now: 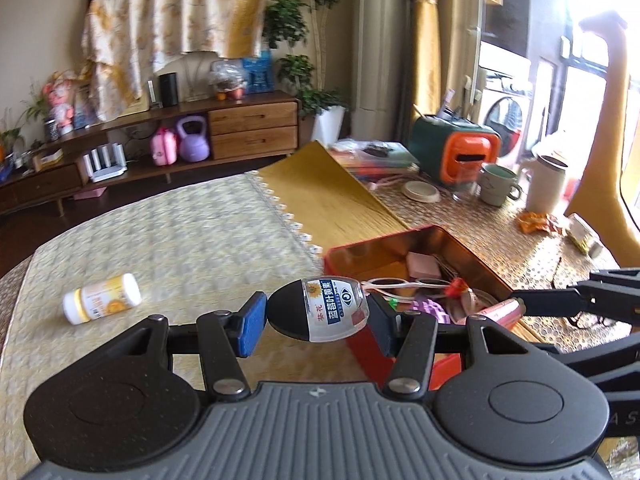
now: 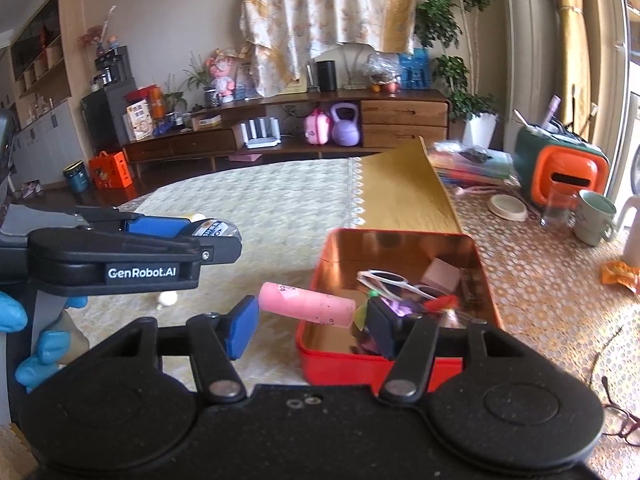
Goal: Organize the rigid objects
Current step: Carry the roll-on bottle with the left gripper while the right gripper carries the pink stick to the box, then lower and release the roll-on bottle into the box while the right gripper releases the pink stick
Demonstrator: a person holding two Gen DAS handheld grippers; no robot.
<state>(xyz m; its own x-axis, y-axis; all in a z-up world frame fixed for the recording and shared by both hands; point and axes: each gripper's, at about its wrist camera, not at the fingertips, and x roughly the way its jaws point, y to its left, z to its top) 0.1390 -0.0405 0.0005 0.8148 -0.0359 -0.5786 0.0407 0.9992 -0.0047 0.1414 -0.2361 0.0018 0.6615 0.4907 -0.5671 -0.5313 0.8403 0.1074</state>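
Both grippers carry items beside the red tin

Left wrist view: left gripper (image 1: 316, 318) clamped on a clear black-capped bottle (image 1: 320, 308) by the red tin's (image 1: 472, 256) near corner; a white pill bottle (image 1: 102, 298) lies on the tablecloth (image 1: 180, 240); right wrist view: right gripper (image 2: 312, 322) clamped on a pink tube (image 2: 307, 307) over the tin's near left corner.

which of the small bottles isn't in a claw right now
The white and yellow pill bottle, lying on its side on the tablecloth. The clear blue-labelled bottle is in the left claw, the pink tube in the right claw.
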